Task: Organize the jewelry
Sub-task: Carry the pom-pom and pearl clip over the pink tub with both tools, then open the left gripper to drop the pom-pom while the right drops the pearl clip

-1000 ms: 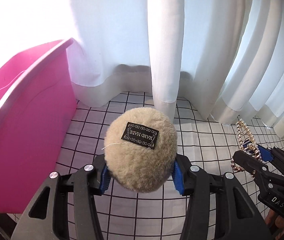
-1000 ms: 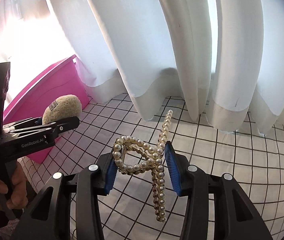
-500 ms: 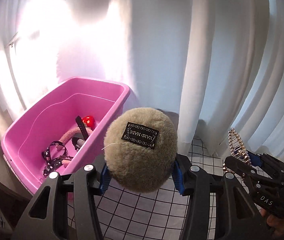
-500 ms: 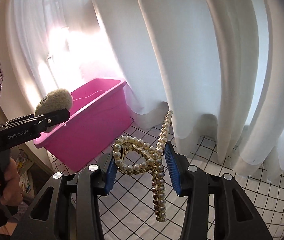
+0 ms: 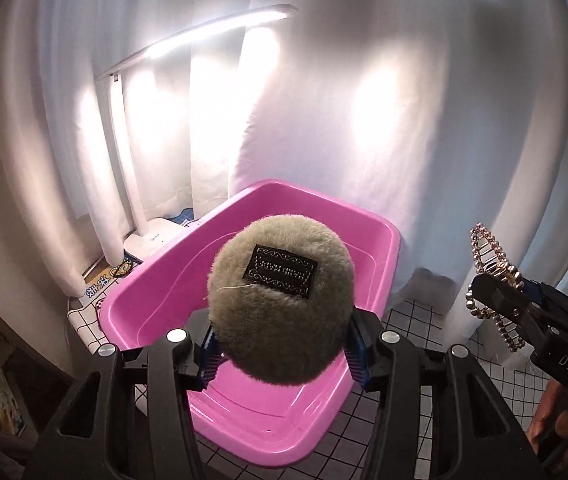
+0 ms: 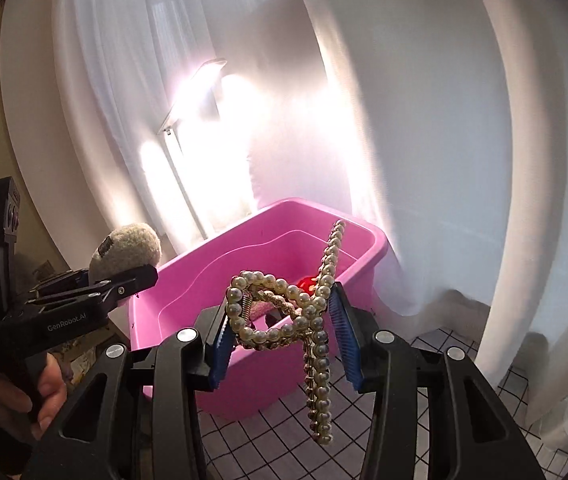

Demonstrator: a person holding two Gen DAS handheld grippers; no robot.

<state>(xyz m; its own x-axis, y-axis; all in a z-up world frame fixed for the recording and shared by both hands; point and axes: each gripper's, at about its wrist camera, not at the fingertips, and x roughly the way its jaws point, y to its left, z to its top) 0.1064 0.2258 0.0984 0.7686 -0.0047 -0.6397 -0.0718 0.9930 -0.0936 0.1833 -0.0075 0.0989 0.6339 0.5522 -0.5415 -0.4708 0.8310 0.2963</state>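
Note:
My left gripper is shut on a beige fluffy pom-pom hair accessory with a black label, held above the pink plastic bin. It also shows at the left of the right wrist view. My right gripper is shut on a pearl hair claw clip, held in front of the pink bin. The clip also shows at the right of the left wrist view. A red item lies inside the bin.
A white desk lamp stands behind the bin, lit. White curtains hang close behind. The bin sits on a white cloth with a black grid. The table edge is at the left, with clutter below.
Both grippers have risen and swung left toward the pink bin, keeping their items. The bin, low and to the left before, now lies straight ahead and below.

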